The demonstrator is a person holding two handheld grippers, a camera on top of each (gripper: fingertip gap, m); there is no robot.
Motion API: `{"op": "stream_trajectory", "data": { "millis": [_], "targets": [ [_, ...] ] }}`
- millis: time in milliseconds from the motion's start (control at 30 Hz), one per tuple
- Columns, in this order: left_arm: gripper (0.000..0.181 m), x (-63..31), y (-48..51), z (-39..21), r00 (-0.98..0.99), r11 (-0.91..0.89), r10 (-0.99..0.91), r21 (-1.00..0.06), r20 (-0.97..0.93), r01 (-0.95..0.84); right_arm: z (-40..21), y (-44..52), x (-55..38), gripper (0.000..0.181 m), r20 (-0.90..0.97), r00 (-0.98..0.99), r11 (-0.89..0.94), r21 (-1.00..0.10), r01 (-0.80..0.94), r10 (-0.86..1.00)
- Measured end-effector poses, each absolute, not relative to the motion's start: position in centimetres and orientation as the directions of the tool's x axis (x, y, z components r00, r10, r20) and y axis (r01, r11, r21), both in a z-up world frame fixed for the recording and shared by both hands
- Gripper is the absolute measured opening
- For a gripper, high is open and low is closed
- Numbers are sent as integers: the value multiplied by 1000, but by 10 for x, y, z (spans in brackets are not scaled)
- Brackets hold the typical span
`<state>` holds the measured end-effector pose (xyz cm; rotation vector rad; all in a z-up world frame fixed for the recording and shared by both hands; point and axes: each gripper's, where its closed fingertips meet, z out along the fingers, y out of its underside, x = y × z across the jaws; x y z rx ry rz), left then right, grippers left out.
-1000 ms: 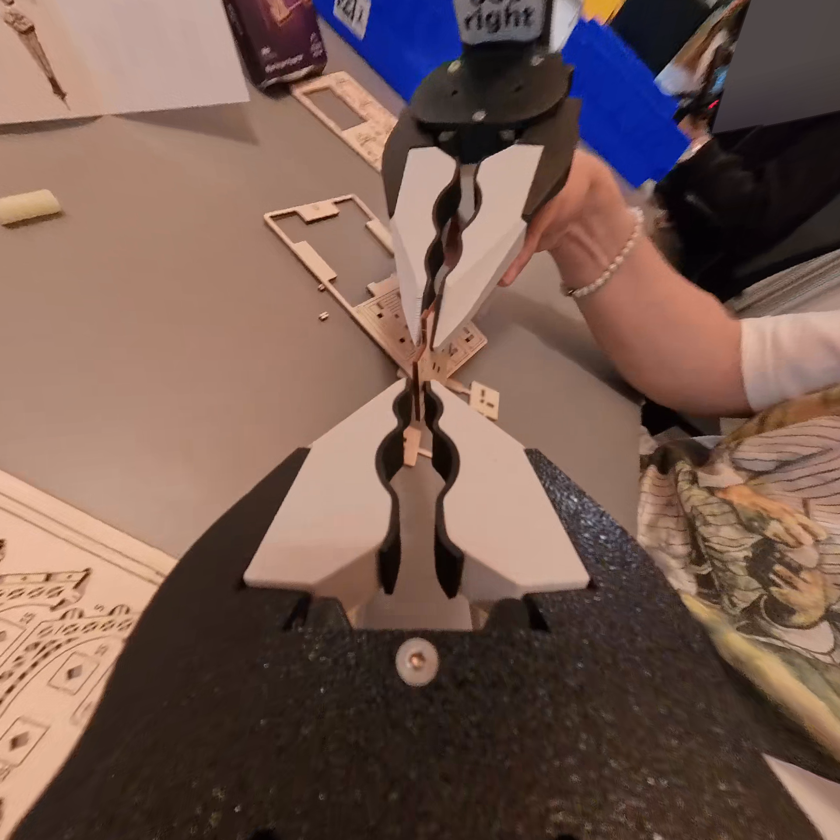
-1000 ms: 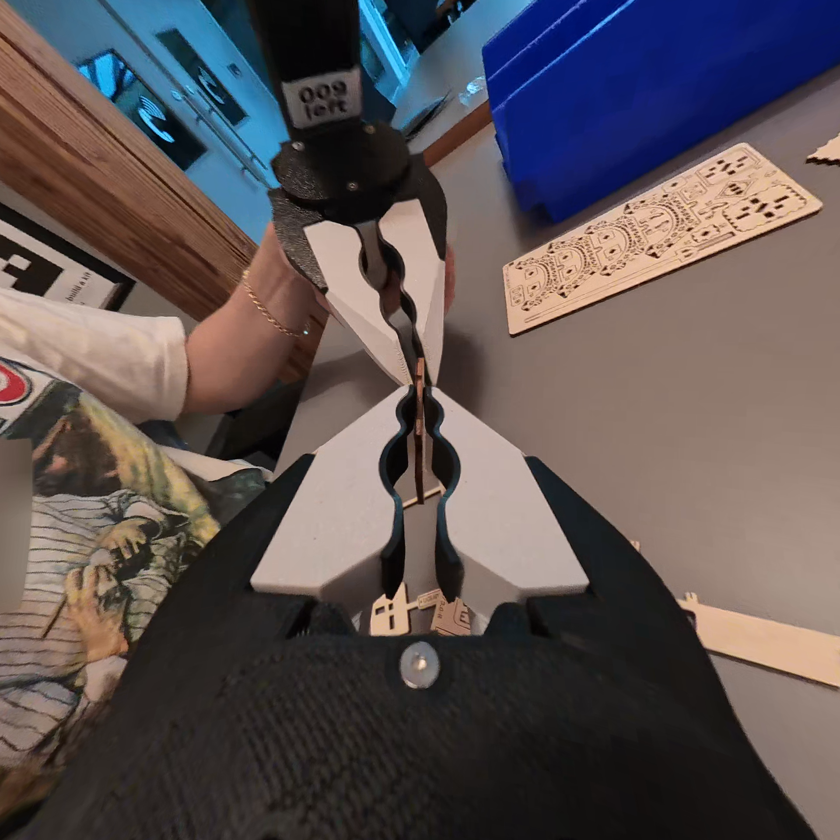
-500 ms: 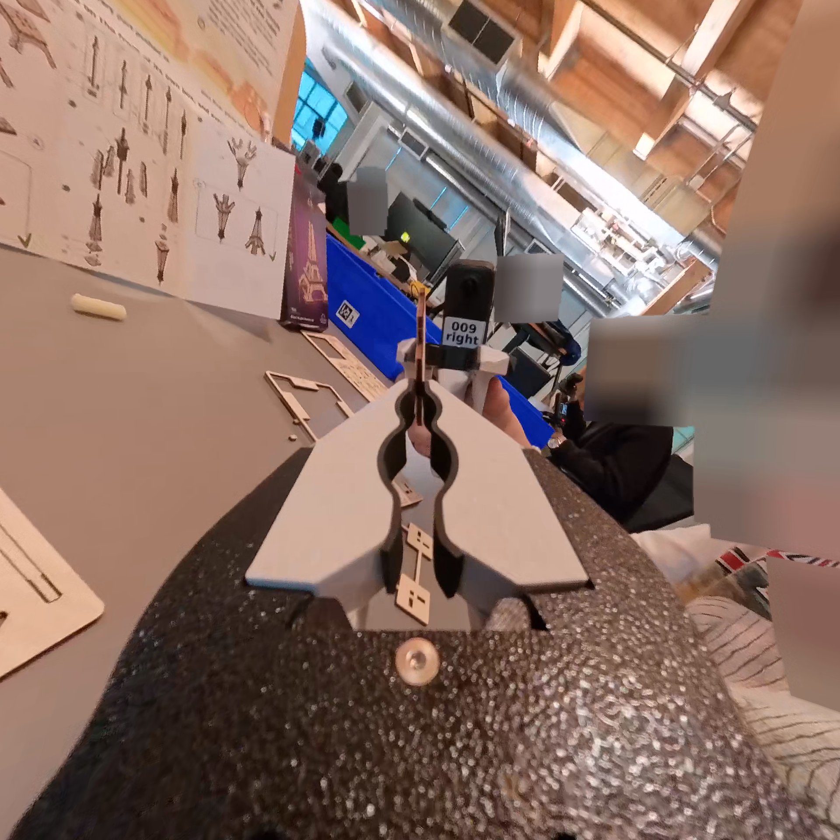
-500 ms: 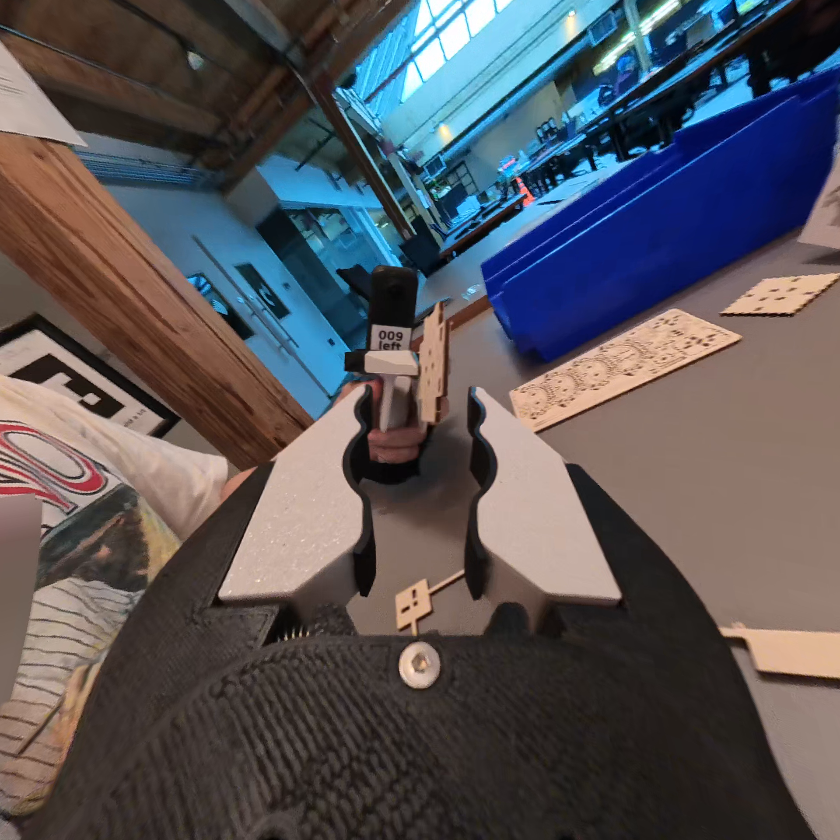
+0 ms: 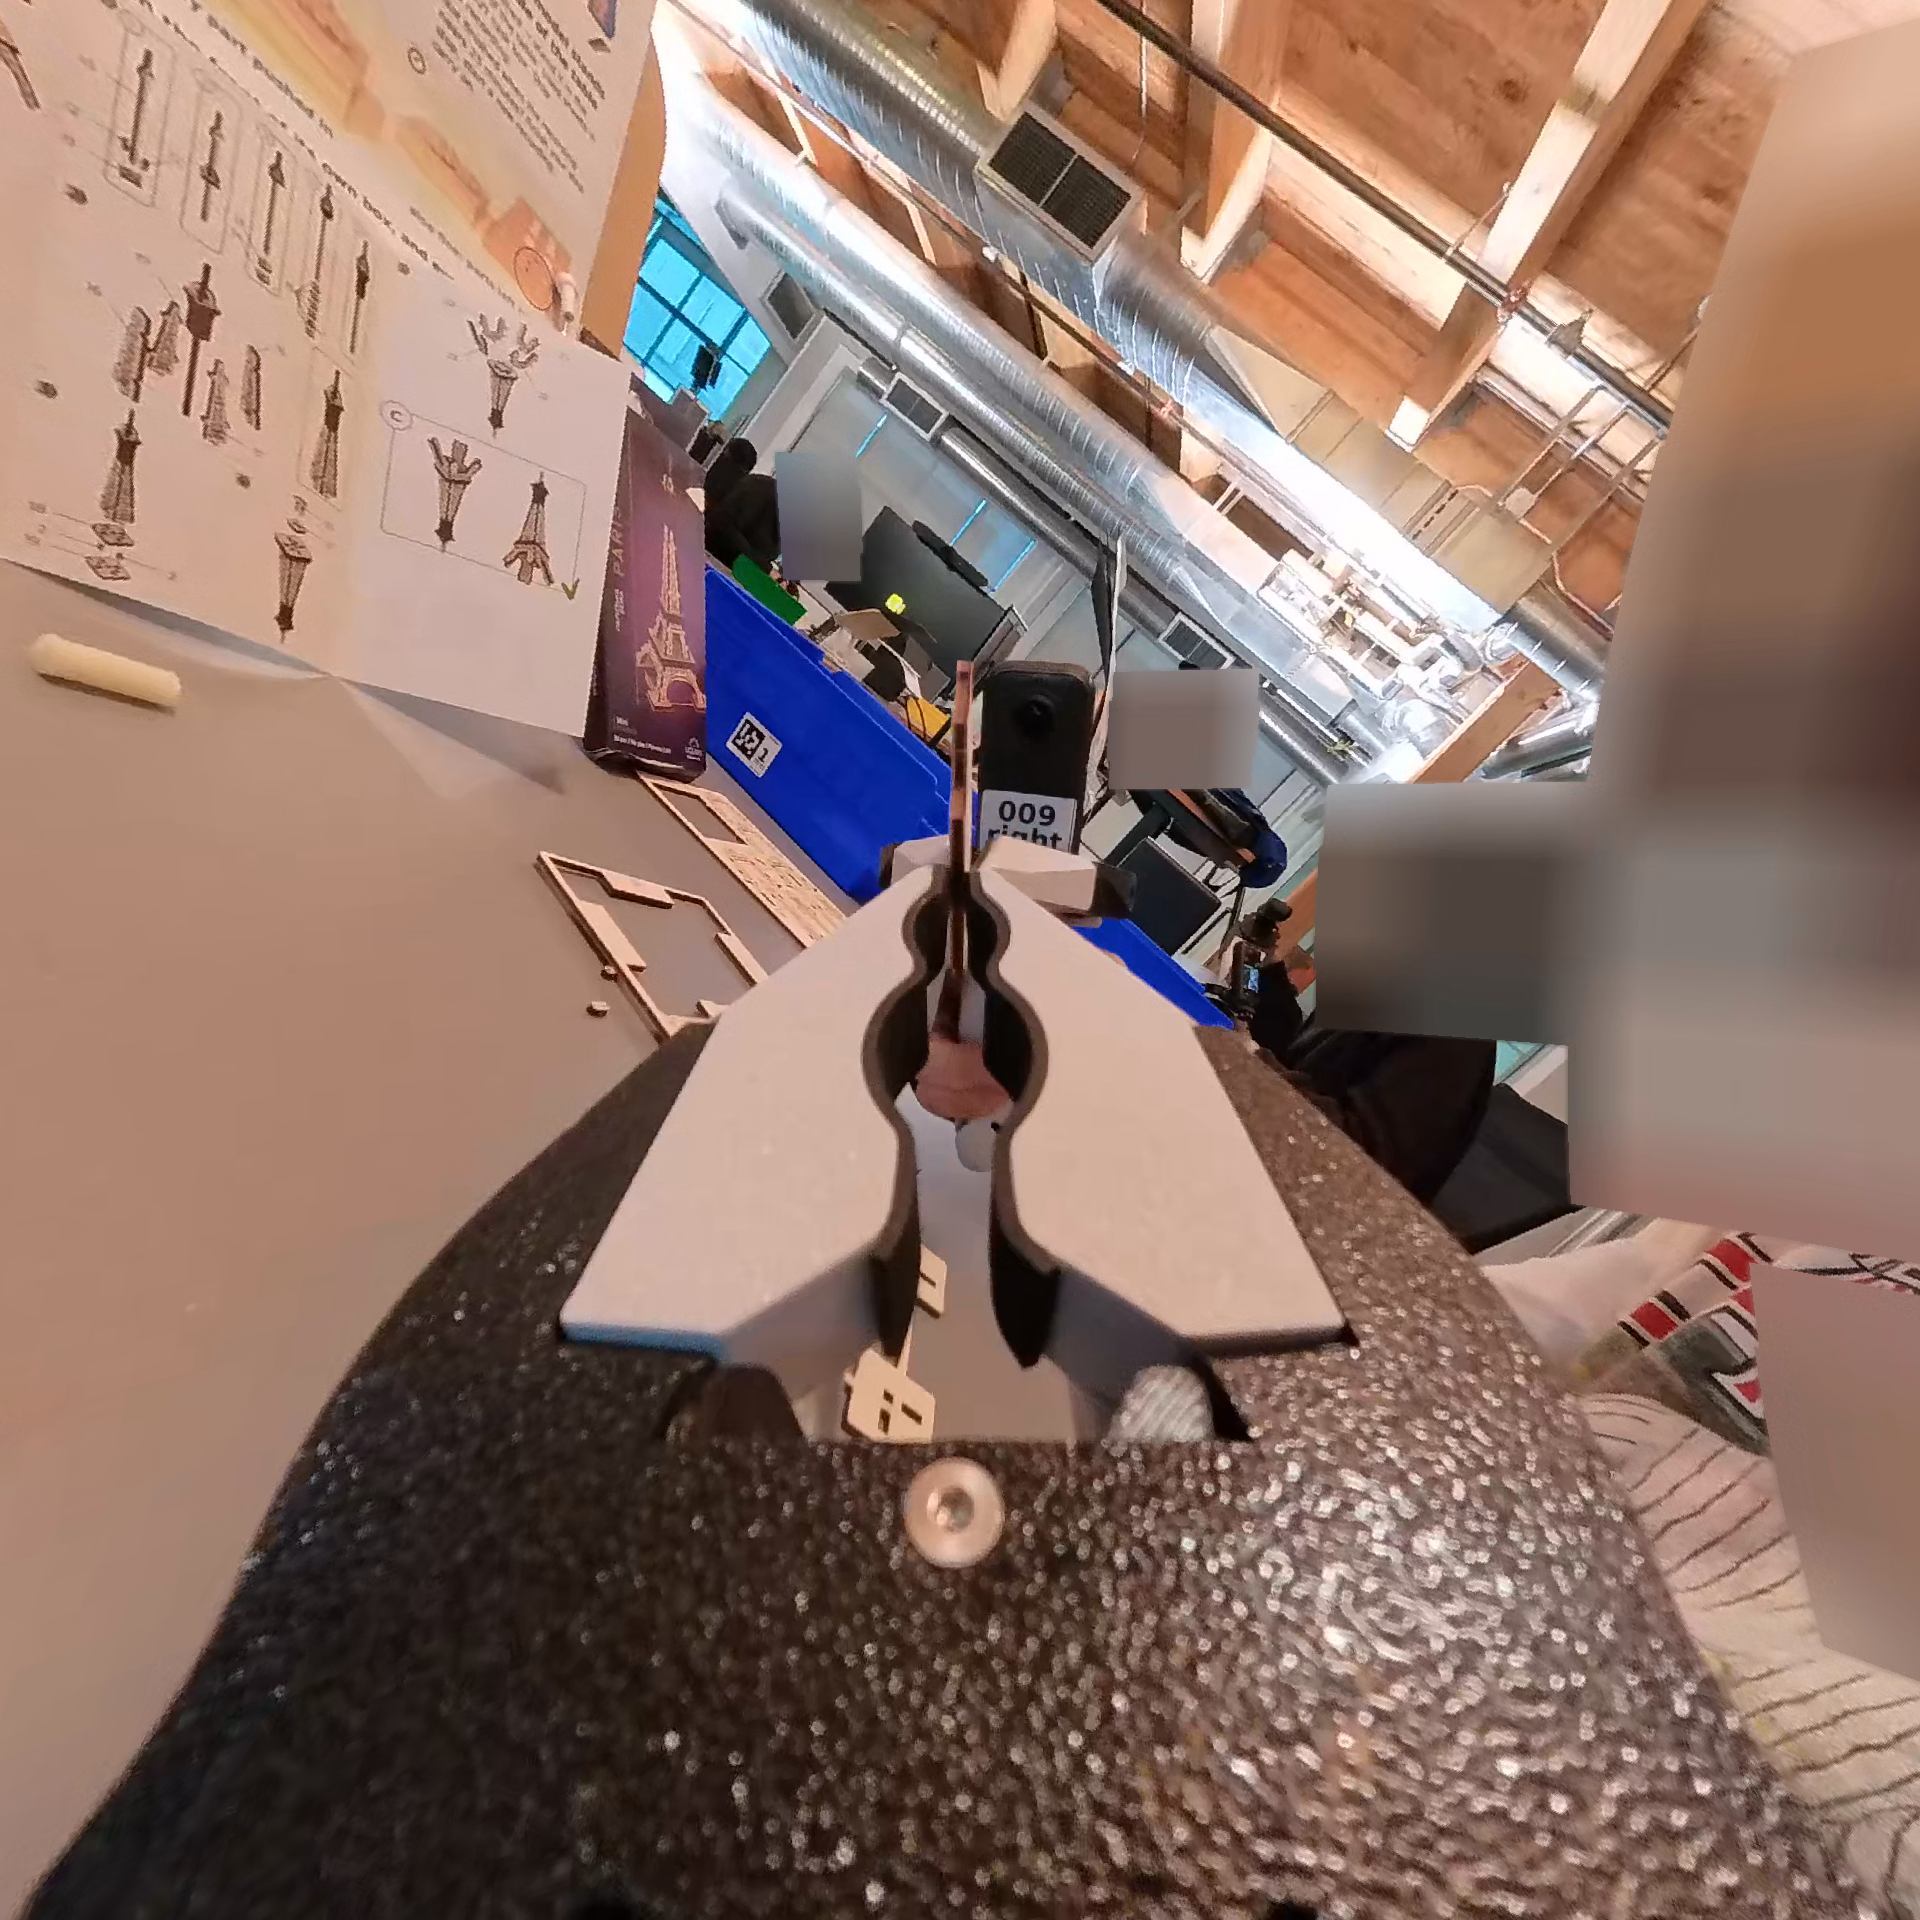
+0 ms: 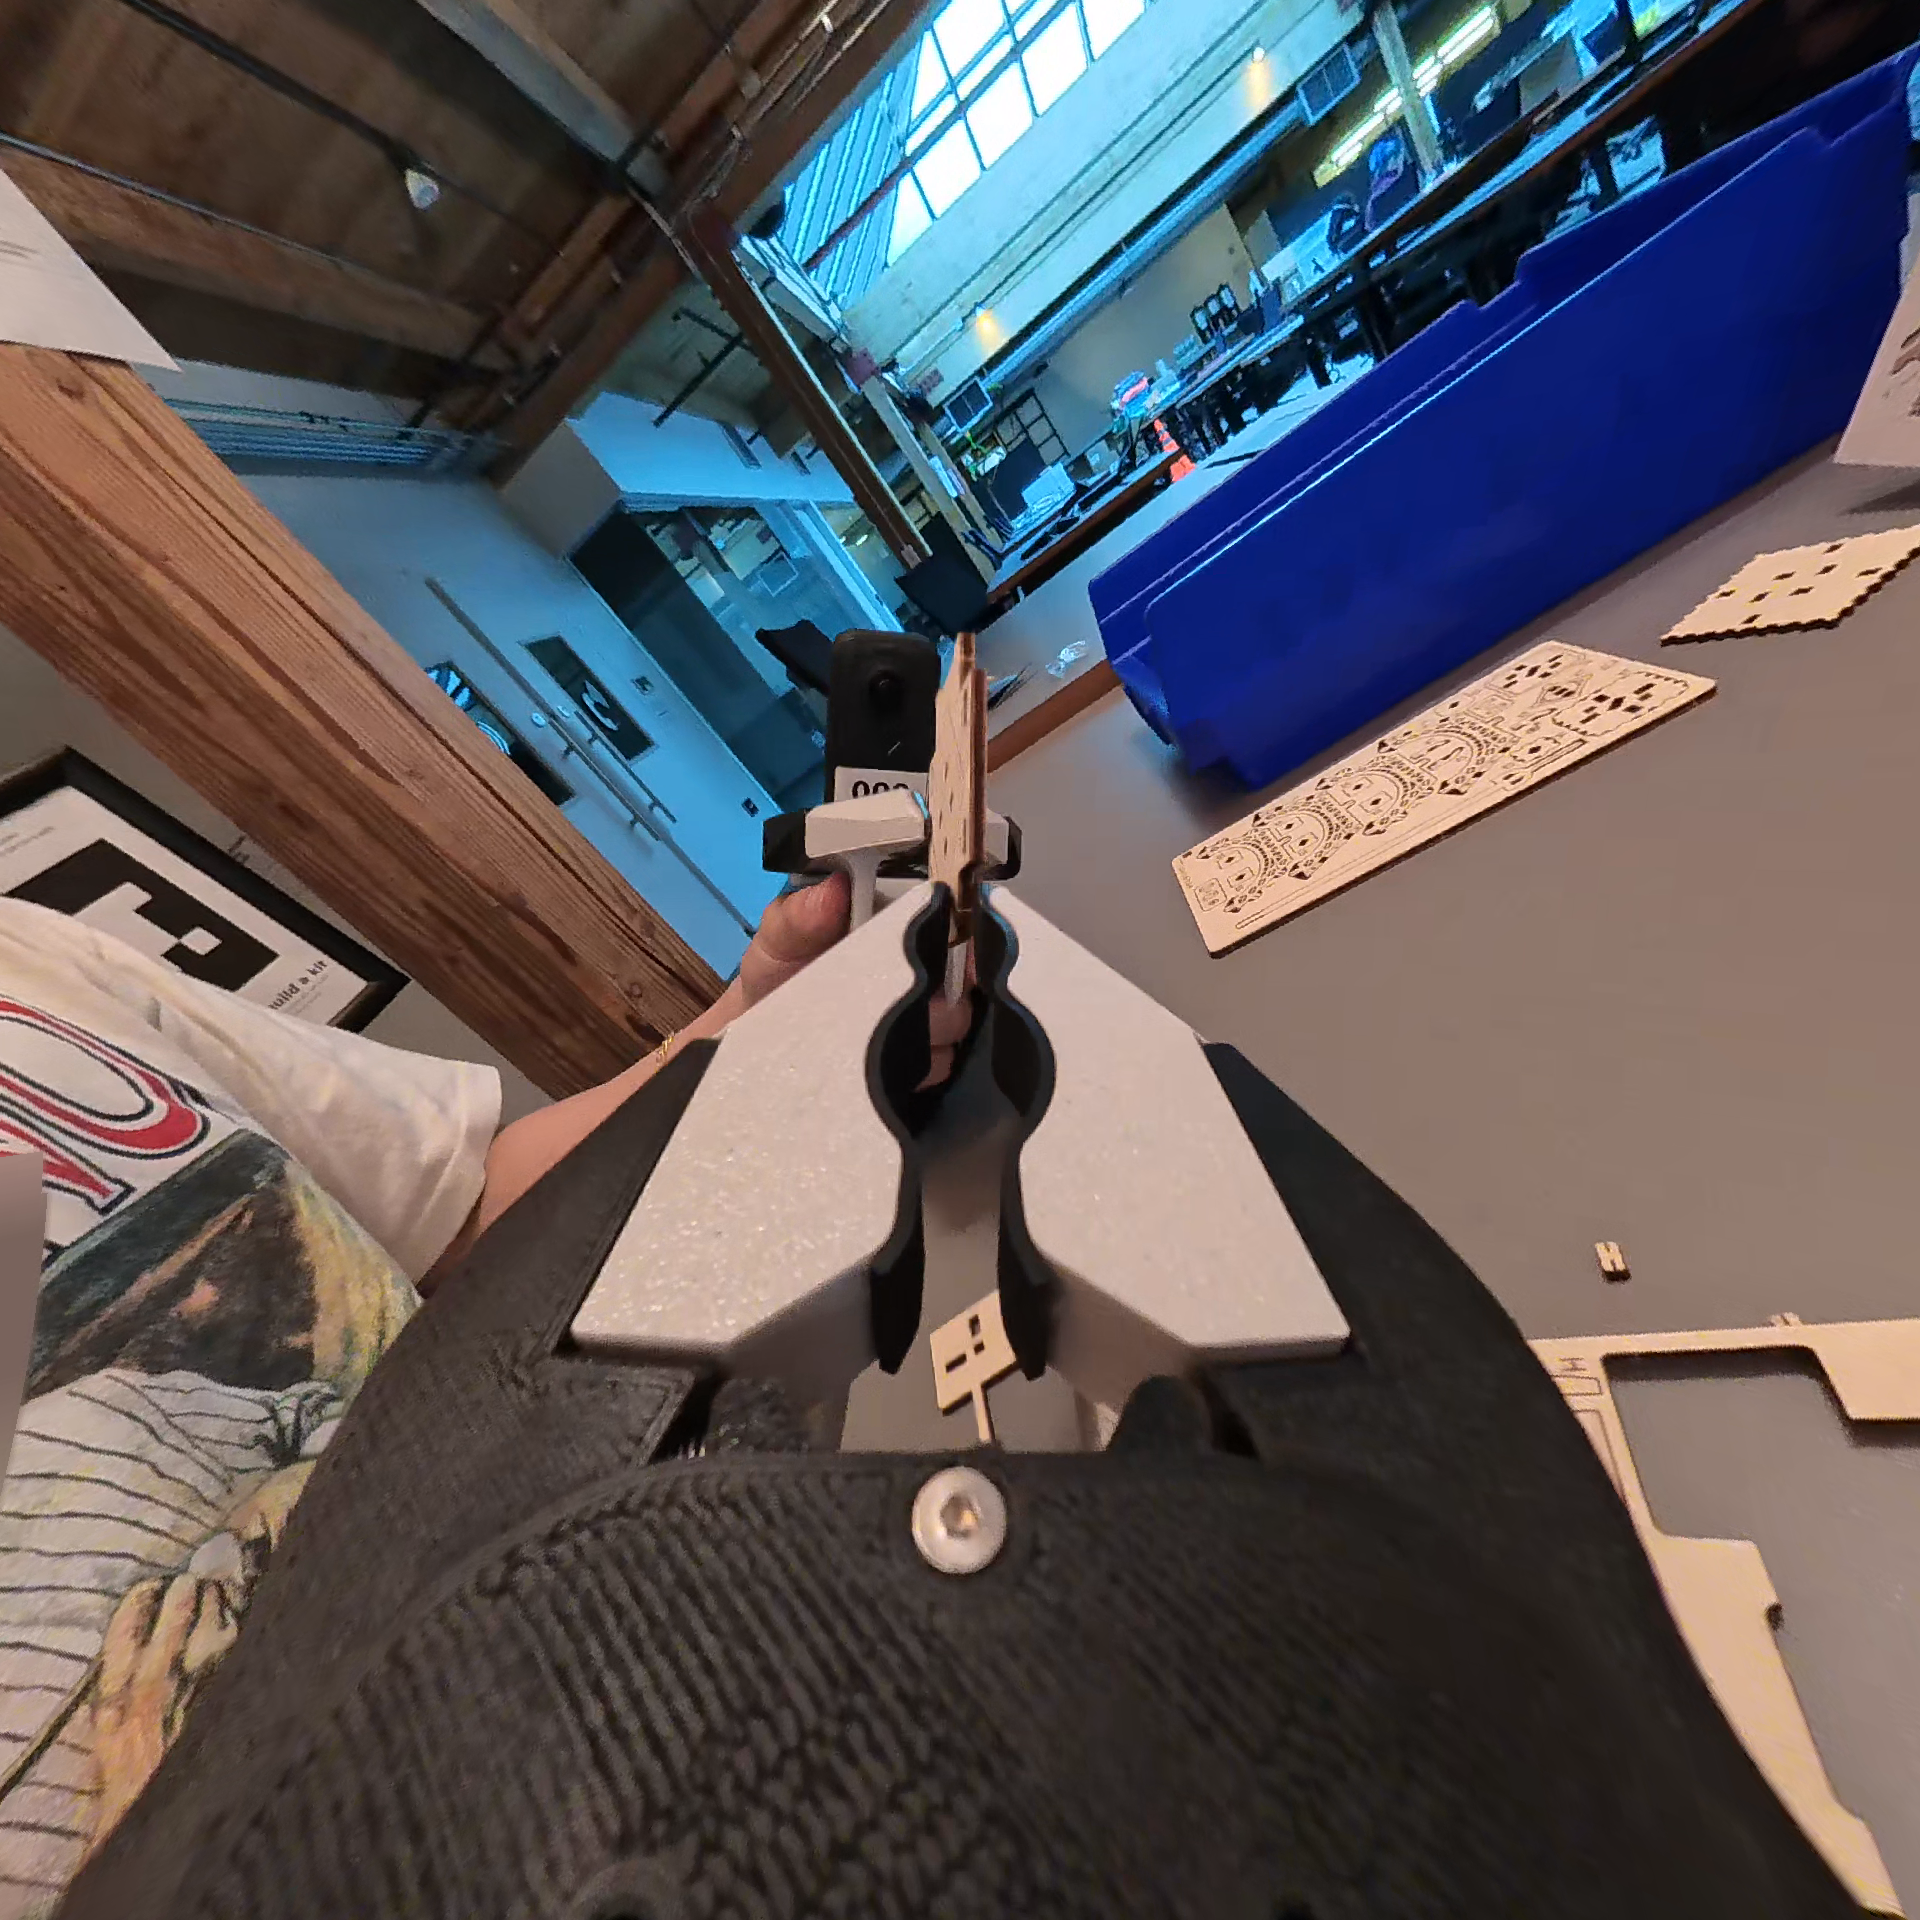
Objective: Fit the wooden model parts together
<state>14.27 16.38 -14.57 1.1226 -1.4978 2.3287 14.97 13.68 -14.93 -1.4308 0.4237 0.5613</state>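
A thin flat wooden model part stands upright, edge-on in the left wrist view and seen on its face in the right wrist view. My left gripper is shut on its lower end. My right gripper faces the left one and is also shut on the part's lower end. Each gripper shows just beyond the other: the right one in the left wrist view, the left one in the right wrist view. A small loose wooden part lies on the grey table below the jaws, also in the right wrist view.
An instruction sheet and a dark model box stand at the back. Blue bins line the table's far side. Laser-cut wooden sheets, an emptied frame and a white cylinder lie on the table. Less than 4 cm separates the two grippers' tips. From the right gripper's tips to the white cylinder is close to 20 centimetres.
Both grippers tilted up from the table to level. The right gripper opened half a second ago and has now shut on the wooden part that the left gripper holds.
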Motion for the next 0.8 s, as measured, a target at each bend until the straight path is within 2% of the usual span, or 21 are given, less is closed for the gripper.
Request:
{"op": "stream_trajectory", "data": {
  "millis": [167,367,433,533,600,667,733,800],
  "targets": [
    [0,146,162,-143,-707,-499,-289,-732,646,-465,-149,136,151,7,-605,788,83,-784,-615,112],
    [0,146,158,-149,-698,-464,-295,-736,653,-492,-150,134,147,1,-558,823,33,-825,-564,106],
    [5,147,160,-165,-695,-329,-425,-814,580,-478,-164,131,148,1,-584,810,-63,-811,-581,53],
    [21,147,172,-189,-706,2,-641,-918,303,-396,-202,122,157,1,-643,756,-212,-727,-653,-122],
    [44,150,182,-205,-683,225,-723,-902,100,-369,-216,119,163,1,-660,728,-244,-686,-685,-185],
    [47,157,190,-217,-647,365,-762,-852,-42,-375,-220,121,170,1,-671,709,-222,-674,-705,-214],
    [50,167,191,-226,-613,404,-786,-814,-77,-416,-227,123,174,1,-654,717,-237,-676,-697,-244],
    [53,177,188,-233,-586,364,-810,-792,-10,-491,-238,122,177,1,-604,740,-281,-685,-672,-296]
  ]
}}
